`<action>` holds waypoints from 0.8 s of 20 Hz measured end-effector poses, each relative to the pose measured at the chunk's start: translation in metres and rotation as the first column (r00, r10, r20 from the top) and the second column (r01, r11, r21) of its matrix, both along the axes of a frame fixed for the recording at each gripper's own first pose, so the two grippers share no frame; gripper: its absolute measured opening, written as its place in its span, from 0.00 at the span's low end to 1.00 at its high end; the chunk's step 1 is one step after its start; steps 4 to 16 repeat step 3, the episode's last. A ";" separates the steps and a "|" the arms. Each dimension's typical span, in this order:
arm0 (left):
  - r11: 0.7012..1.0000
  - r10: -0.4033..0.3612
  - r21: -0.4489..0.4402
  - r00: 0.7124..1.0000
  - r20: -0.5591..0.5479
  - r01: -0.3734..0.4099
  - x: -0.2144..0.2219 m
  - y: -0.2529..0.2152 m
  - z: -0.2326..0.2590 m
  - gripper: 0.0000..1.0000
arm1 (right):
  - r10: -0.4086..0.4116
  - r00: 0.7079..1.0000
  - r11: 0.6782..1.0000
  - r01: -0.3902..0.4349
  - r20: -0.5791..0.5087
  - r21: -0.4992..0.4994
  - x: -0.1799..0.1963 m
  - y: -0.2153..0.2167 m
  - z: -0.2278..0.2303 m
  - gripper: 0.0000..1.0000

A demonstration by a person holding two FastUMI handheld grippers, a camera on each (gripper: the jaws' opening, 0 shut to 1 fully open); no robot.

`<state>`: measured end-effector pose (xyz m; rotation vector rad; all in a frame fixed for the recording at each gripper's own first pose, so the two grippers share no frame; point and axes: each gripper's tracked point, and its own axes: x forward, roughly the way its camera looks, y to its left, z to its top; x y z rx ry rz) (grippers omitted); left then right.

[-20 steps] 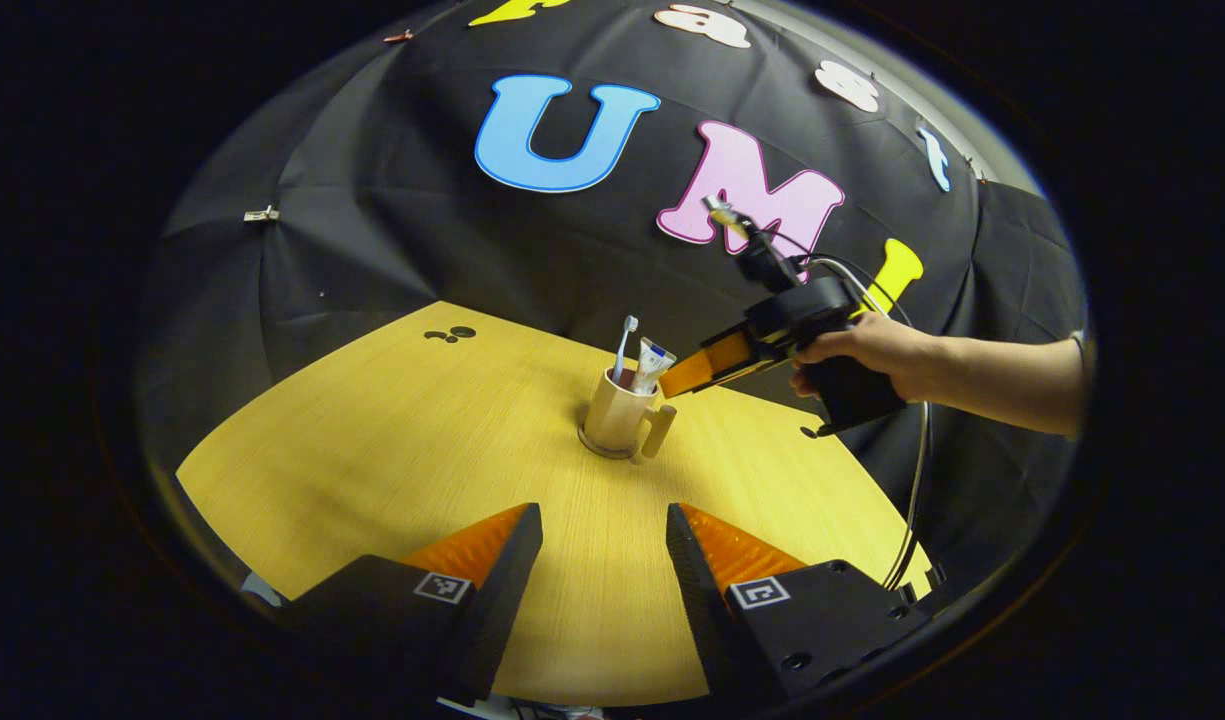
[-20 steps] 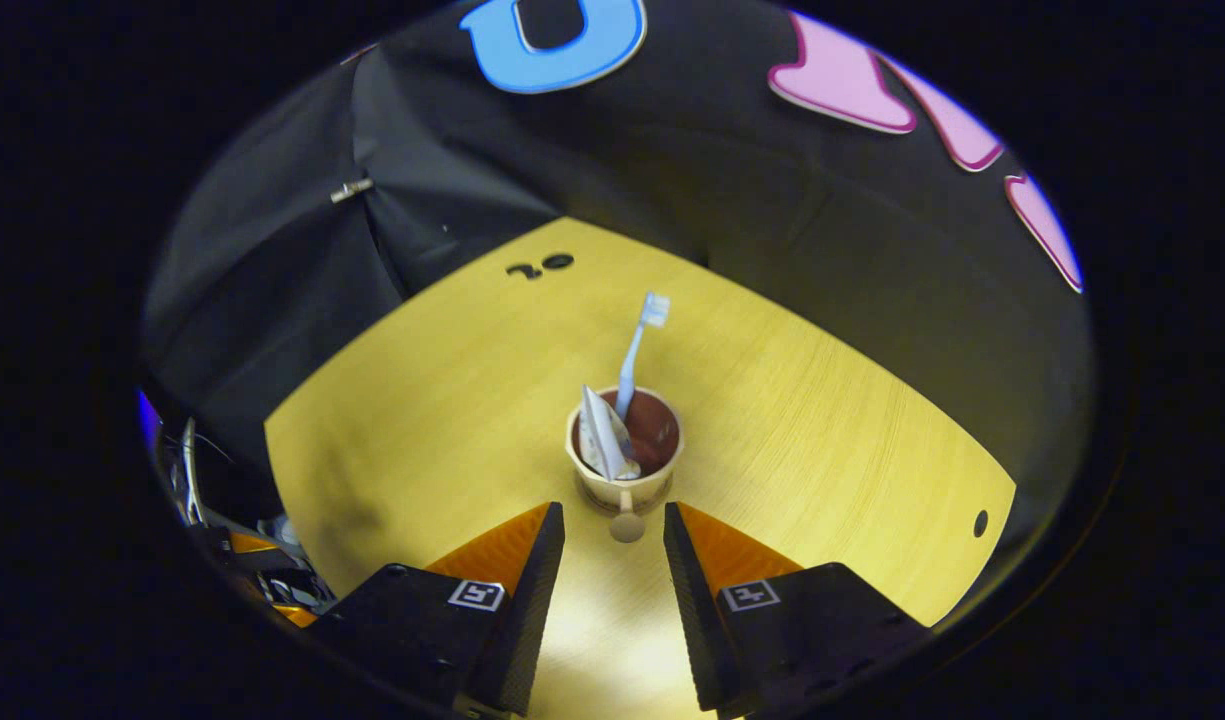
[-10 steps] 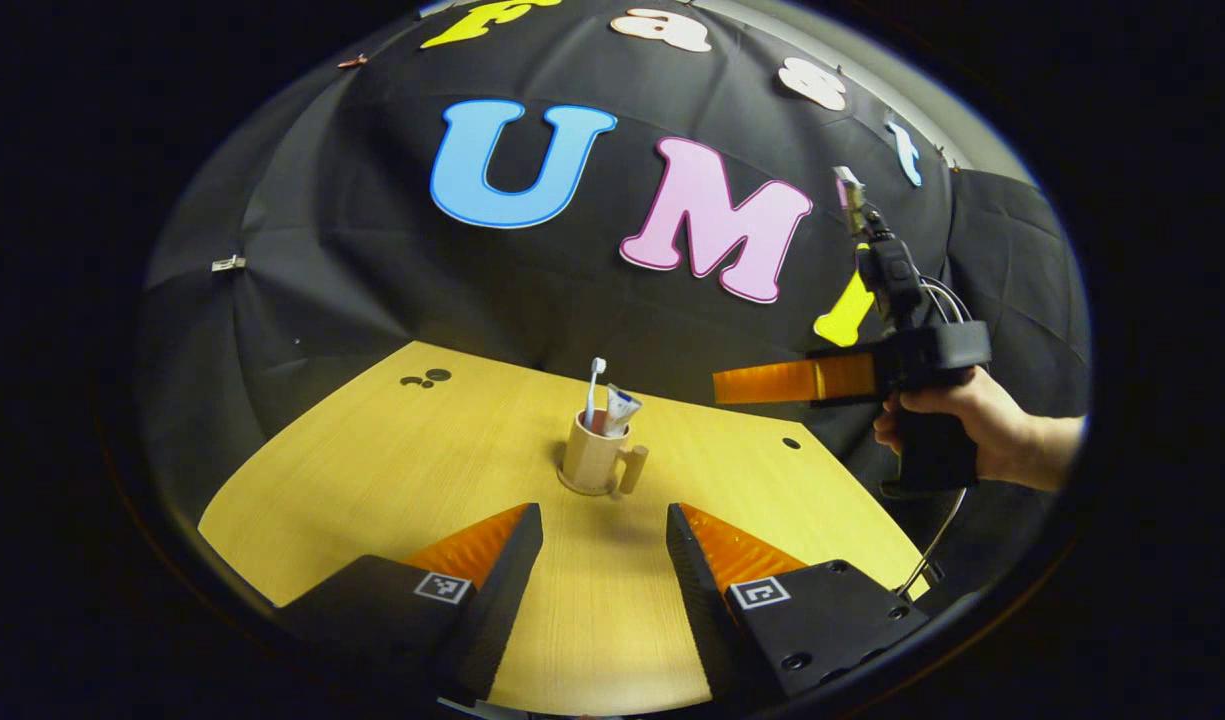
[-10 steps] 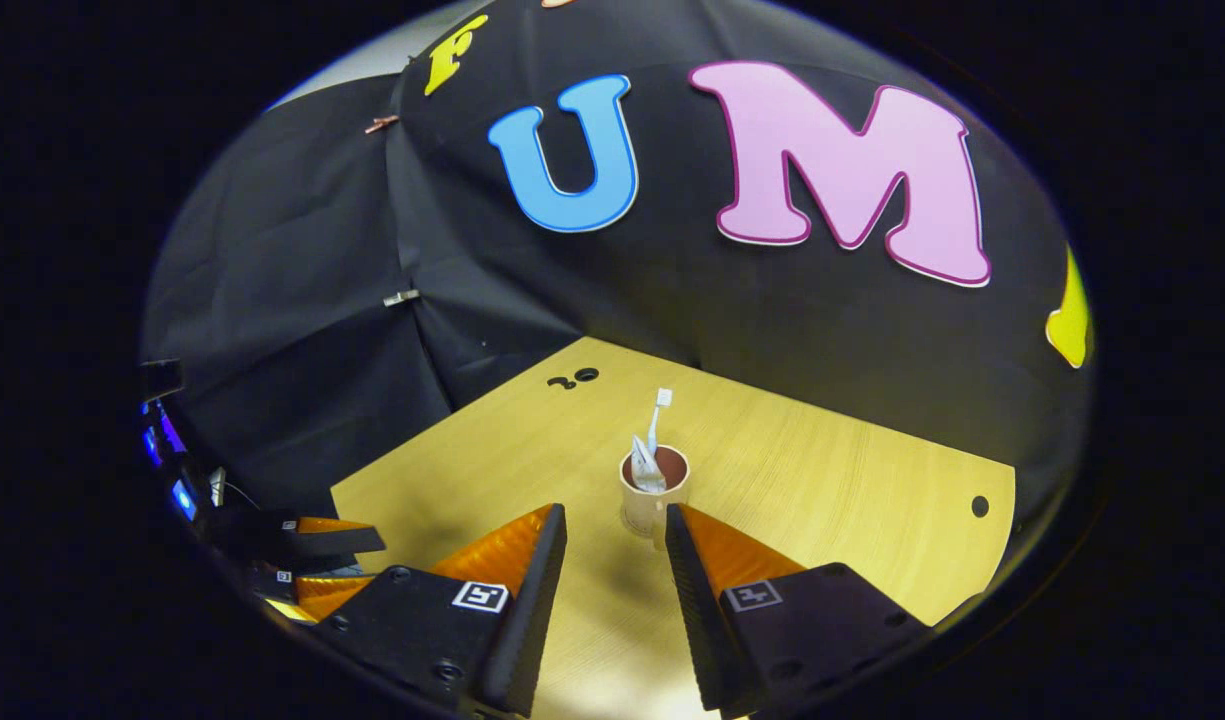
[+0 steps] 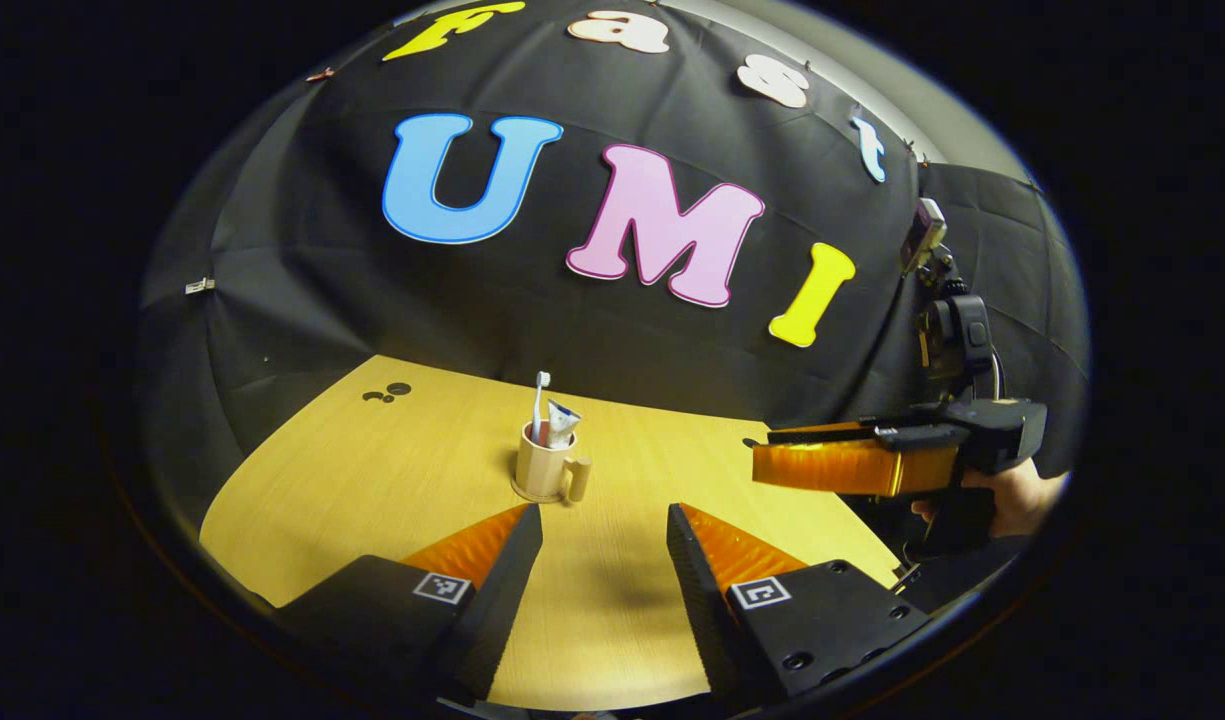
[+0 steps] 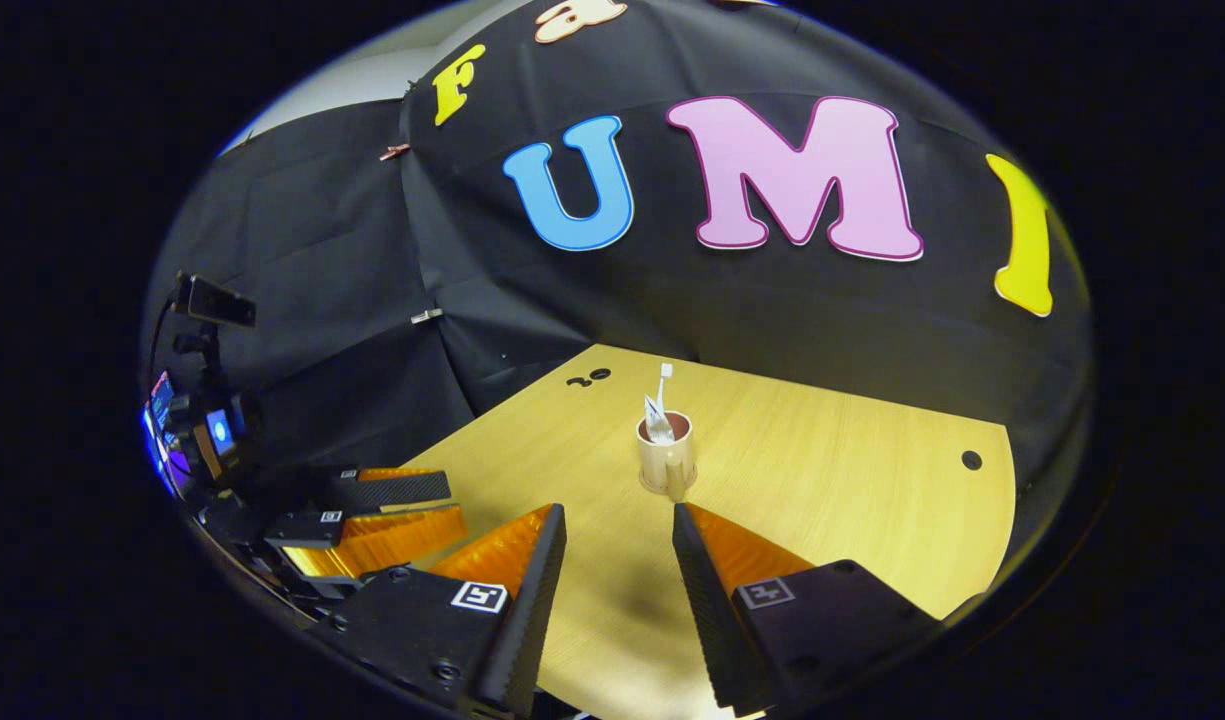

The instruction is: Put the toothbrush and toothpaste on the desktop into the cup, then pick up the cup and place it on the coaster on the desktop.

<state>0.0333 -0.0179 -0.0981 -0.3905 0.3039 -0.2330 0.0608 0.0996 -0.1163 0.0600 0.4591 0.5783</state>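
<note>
A beige cup (image 5: 542, 470) with a side handle stands upright in the middle of the wooden table (image 5: 372, 480). A white toothbrush (image 5: 540, 398) and a toothpaste tube (image 5: 560, 420) stick out of it. A thin round coaster (image 5: 528, 495) shows under its base. My left gripper (image 5: 603, 516) is open and empty, well short of the cup. My right gripper (image 6: 617, 518) is also open and empty, with the cup (image 6: 664, 462), toothbrush (image 6: 662, 382) and toothpaste (image 6: 656, 425) farther ahead. The right gripper (image 5: 852, 466), held by a hand (image 5: 1022, 498), hovers past the table's right edge.
Small dark holes mark the tabletop at the far left (image 5: 387, 392) and near the right edge (image 6: 970, 460). The left gripper (image 6: 382, 512) sits low at the table's left side, beside a stand with lit screens (image 6: 212, 430). Black cloth walls close the back.
Both grippers have drawn back from the cup, which now looks smaller. The right gripper moved from right beside the cup's rim out past the table's right edge. The cup stayed put.
</note>
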 end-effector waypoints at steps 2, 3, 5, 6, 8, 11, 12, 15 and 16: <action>1.000 -0.016 0.015 1.000 -0.006 0.016 -0.005 -0.007 -0.001 0.80 | -0.005 1.000 1.000 0.005 0.029 0.001 -0.012 -0.004 0.007 0.68; 0.999 -0.023 0.022 1.000 -0.009 0.023 -0.007 -0.009 -0.002 0.80 | -0.011 0.999 1.000 0.010 0.047 0.009 -0.017 -0.007 0.012 0.68; 0.999 -0.023 0.022 1.000 -0.009 0.023 -0.007 -0.009 -0.002 0.80 | -0.011 0.999 1.000 0.010 0.047 0.009 -0.017 -0.007 0.012 0.68; 0.999 -0.023 0.022 1.000 -0.009 0.023 -0.007 -0.009 -0.002 0.80 | -0.011 0.999 1.000 0.010 0.047 0.009 -0.017 -0.007 0.012 0.68; 0.999 -0.023 0.022 1.000 -0.009 0.023 -0.007 -0.009 -0.002 0.80 | -0.011 0.999 1.000 0.010 0.047 0.009 -0.017 -0.007 0.012 0.68; 0.999 -0.023 0.022 1.000 -0.009 0.023 -0.007 -0.009 -0.002 0.80 | -0.011 0.999 1.000 0.010 0.047 0.009 -0.017 -0.007 0.012 0.68; 0.999 -0.023 0.022 1.000 -0.009 0.023 -0.007 -0.009 -0.002 0.80 | -0.011 0.999 1.000 0.010 0.047 0.009 -0.017 -0.007 0.012 0.68; 0.999 -0.023 0.022 1.000 -0.009 0.023 -0.007 -0.009 -0.002 0.80 | -0.011 0.999 1.000 0.010 0.047 0.009 -0.017 -0.007 0.012 0.68; 0.999 -0.023 0.022 1.000 -0.009 0.023 -0.007 -0.009 -0.002 0.80 | -0.011 0.999 1.000 0.010 0.047 0.009 -0.017 -0.007 0.012 0.68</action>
